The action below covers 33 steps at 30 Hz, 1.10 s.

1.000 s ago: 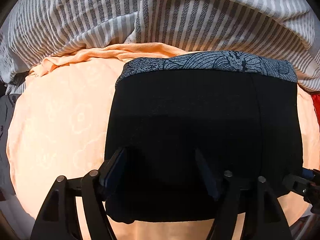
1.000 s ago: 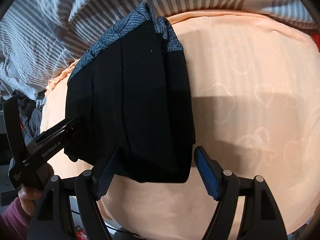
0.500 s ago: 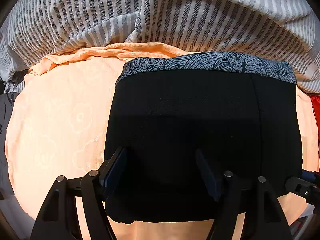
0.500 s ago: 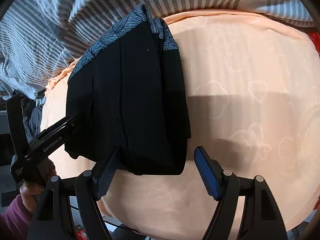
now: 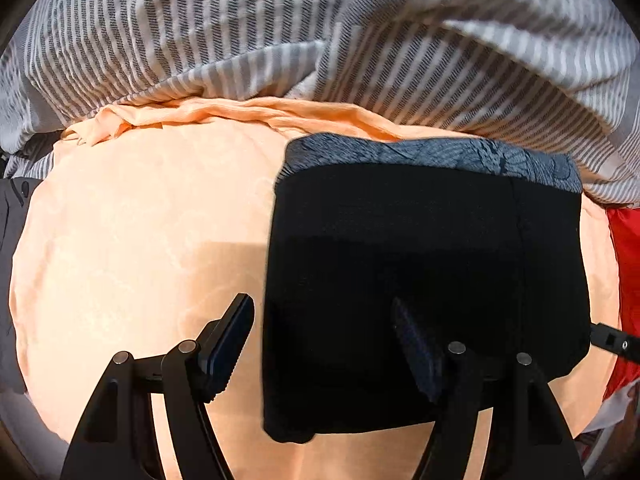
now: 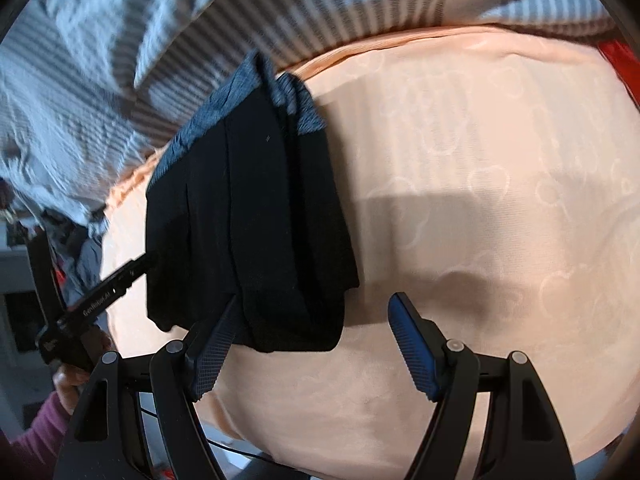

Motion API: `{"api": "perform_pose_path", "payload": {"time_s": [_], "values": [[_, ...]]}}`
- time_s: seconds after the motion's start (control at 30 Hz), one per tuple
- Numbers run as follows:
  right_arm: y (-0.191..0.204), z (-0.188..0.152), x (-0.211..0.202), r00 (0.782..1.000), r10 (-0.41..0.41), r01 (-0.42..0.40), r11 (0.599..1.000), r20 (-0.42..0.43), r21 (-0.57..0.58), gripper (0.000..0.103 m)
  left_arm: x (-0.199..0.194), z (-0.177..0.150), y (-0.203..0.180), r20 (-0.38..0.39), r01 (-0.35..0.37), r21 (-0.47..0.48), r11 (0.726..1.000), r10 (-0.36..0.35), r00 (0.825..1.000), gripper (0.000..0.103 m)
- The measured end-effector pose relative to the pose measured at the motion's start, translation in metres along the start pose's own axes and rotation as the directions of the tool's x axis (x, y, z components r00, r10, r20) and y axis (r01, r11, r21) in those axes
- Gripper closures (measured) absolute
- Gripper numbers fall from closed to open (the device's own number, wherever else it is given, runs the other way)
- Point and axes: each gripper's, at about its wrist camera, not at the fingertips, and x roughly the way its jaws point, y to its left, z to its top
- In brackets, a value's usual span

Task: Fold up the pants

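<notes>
Both grippers point steeply down at the bed. In the left wrist view, the left gripper [image 5: 324, 340] fills the bottom of the frame with its jaws spread wide and nothing pinched between them: its left finger hangs over bare orange cloth, its right finger over the black fabric. In the right wrist view, the right gripper [image 6: 310, 346] also stands wide apart and empty, its left finger at the lower edge of the folded bundle, its right finger over the sheet.

The pants [image 5: 428, 280] lie folded into a compact black rectangle on the orange bedsheet [image 5: 132, 248], right of centre in the left view, with the grey patterned waistband [image 5: 432, 154] along its top edge. In the right view the same bundle sits left of centre, its stacked layers visible along the side.

A grey-and-white striped blanket [image 5: 280, 32] is bunched across the top of both frames. At the lower left of the right view, a person's hand [image 6: 70, 380] in a purple sleeve [image 6: 36, 432] holds the other gripper's handle. Red fabric [image 5: 626, 248] shows at the right edge.
</notes>
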Motion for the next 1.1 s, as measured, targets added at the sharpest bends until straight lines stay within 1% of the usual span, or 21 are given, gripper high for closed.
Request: {"api": "perform_pose_path", "payload": {"time_s": [0.1,0.13,0.27,0.4,0.47,0.57,0.6,0.63,0.67,0.73,0.83,0.87,0.9,0.97,1.0,1.07,1.1], "values": [[-0.004,0.005,0.000,1.000,0.019,-0.019,1.000,0.004,0.014,0.024,0.001,0.005,0.012,-0.017,0.056,-0.017,0.998,-0.057,0.998,0.031],[-0.005,0.007,0.001,1.000,0.023,-0.023,1.000,0.006,0.014,0.024,0.002,0.007,0.015,-0.025,0.084,-0.030,0.996,-0.084,0.996,0.031],[-0.008,0.016,0.004,0.998,0.066,-0.066,0.998,0.017,0.015,0.024,0.009,0.011,0.023,-0.043,0.149,-0.058,0.987,-0.151,0.988,0.031],[-0.009,0.028,0.012,0.991,0.133,-0.133,0.991,0.016,0.007,0.024,0.021,0.019,0.032,-0.076,0.224,-0.052,0.973,-0.228,0.971,0.031],[-0.012,0.032,0.021,0.986,0.166,-0.166,0.986,-0.007,0.007,0.024,0.022,0.019,0.031,-0.083,0.246,-0.036,0.969,-0.248,0.965,0.031],[-0.016,0.038,0.034,0.979,0.200,-0.201,0.980,-0.036,-0.008,0.024,0.027,0.022,0.037,-0.111,0.291,-0.029,0.956,-0.292,0.950,0.031],[-0.017,0.039,0.038,0.977,0.208,-0.209,0.978,-0.042,-0.021,0.024,0.031,0.024,0.041,-0.125,0.309,-0.032,0.951,-0.310,0.942,0.031],[-0.018,0.041,0.040,0.975,0.219,-0.221,0.975,-0.047,-0.030,0.024,0.035,0.026,0.043,-0.136,0.320,-0.035,0.947,-0.321,0.937,0.031],[-0.019,0.042,0.043,0.972,0.231,-0.233,0.972,-0.052,-0.035,0.024,0.039,0.027,0.047,-0.146,0.319,-0.035,0.947,-0.320,0.936,0.031],[-0.023,0.046,0.047,0.963,0.265,-0.268,0.963,-0.055,-0.043,0.024,0.045,0.028,0.052,-0.162,0.312,-0.027,0.950,-0.312,0.936,0.031],[-0.027,0.052,0.053,0.947,0.315,-0.318,0.947,-0.063,-0.047,0.024,0.055,0.029,0.056,-0.184,0.358,-0.043,0.933,-0.360,0.915,0.031],[-0.027,0.054,0.055,0.942,0.330,-0.334,0.942,-0.064,-0.047,0.024,0.058,0.031,0.056,-0.192,0.379,-0.050,0.924,-0.382,0.904,0.031],[-0.027,0.056,0.058,0.936,0.346,-0.349,0.936,-0.065,-0.046,0.024,0.061,0.031,0.056,-0.195,0.390,-0.053,0.919,-0.393,0.899,0.031],[-0.028,0.060,0.063,0.921,0.383,-0.385,0.922,-0.066,-0.031,0.023,0.069,0.033,0.055,-0.198,0.407,-0.060,0.912,-0.410,0.890,0.024],[-0.029,0.062,0.066,0.913,0.403,-0.405,0.914,-0.064,-0.018,0.023,0.073,0.034,0.052,-0.200,0.418,-0.066,0.906,-0.422,0.884,0.024],[-0.030,0.065,0.070,0.901,0.429,-0.430,0.903,-0.071,0.004,0.023,0.080,0.035,0.049,-0.196,0.426,-0.078,0.901,-0.433,0.880,0.024],[-0.028,0.066,0.073,0.899,0.432,-0.432,0.902,-0.077,0.013,0.022,0.081,0.035,0.049,-0.188,0.426,-0.084,0.901,-0.434,0.881,0.024]]}}
